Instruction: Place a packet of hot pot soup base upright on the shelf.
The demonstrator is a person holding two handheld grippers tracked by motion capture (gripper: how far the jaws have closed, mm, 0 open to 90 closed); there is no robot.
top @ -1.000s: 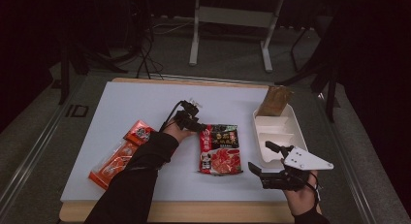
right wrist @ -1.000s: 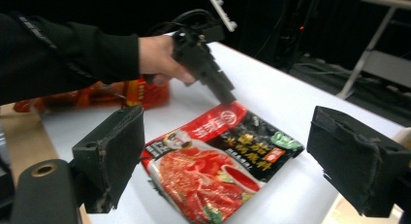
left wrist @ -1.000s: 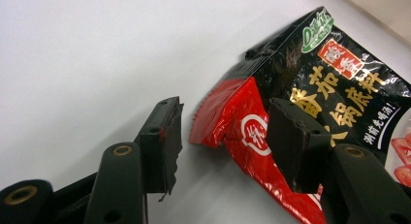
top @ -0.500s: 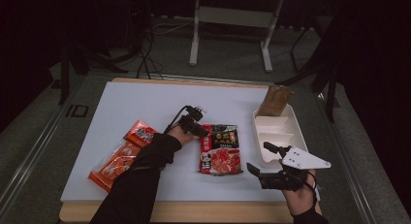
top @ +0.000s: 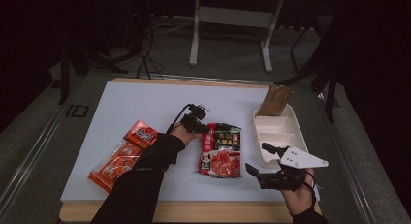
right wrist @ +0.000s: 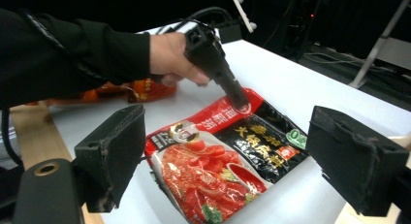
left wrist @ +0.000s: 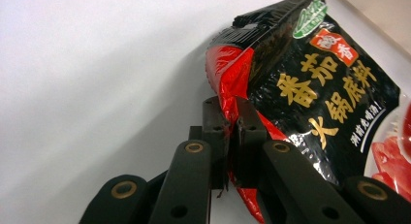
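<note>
Right tongs (top: 265,171) sit at the near edge of the desk (top: 145,100), about 5 o'clock in the high view, held in the person's right hand (top: 298,197). Jaws spread wide, nothing between them; in the right gripper view the two black pads stand well apart with the pouch lying beyond the gap, untouched.

Red-and-black soup-base pouch (top: 220,150) lies flat near the desk centre, slightly toward 5 o'clock, long axis running near to far. Picture side up: tomato print on the near half, black panel with yellow characters on the far half.

Left tongs (top: 202,128) are at the pouch's far-left corner, roughly 11 o'clock of the pouch. Jaws have just been closing and are now pressed on that corner; the left gripper view shows the red foil edge (left wrist: 228,90) caught between the two pads and crumpled upward. Left hand (top: 180,133) and dark sleeve (top: 140,180) reach in from 6 o'clock.

Orange snack packet (top: 123,155) lies at 8 o'clock, well apart from the pouch.

White compartment tray (top: 281,134) sits at 3 o'clock, just beside the pouch's right edge. Brown packet (top: 275,101) leans over the tray's far end, about 2 o'clock.
</note>
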